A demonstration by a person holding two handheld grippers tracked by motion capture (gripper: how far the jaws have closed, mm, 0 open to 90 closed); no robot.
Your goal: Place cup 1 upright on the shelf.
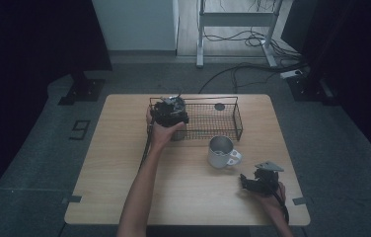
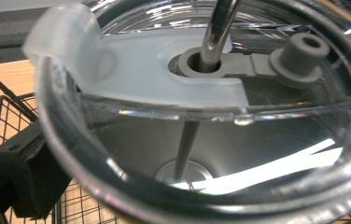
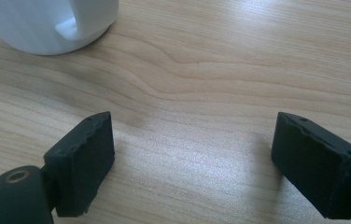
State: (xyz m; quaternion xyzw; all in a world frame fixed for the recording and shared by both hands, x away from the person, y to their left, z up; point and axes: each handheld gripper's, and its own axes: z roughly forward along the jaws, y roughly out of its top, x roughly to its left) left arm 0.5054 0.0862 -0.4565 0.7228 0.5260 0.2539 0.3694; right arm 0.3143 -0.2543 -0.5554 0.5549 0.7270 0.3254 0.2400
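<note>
— What has the left gripper [image 1: 169, 112] got?

— Its jaws close on a clear-lidded tumbler [image 2: 201, 140] with a metal straw [image 2: 218, 28] through the lid, at the left end of the black wire basket [image 1: 223, 121] on the far side of the wooden table [image 1: 124, 163].

— And the right gripper [image 1: 245, 181]?

— Jaws spread wide and holding nothing, low over bare wood near the table's front right corner. The white mug [image 1: 221, 152] stands just beyond it, in front of the basket, not touched.
</note>
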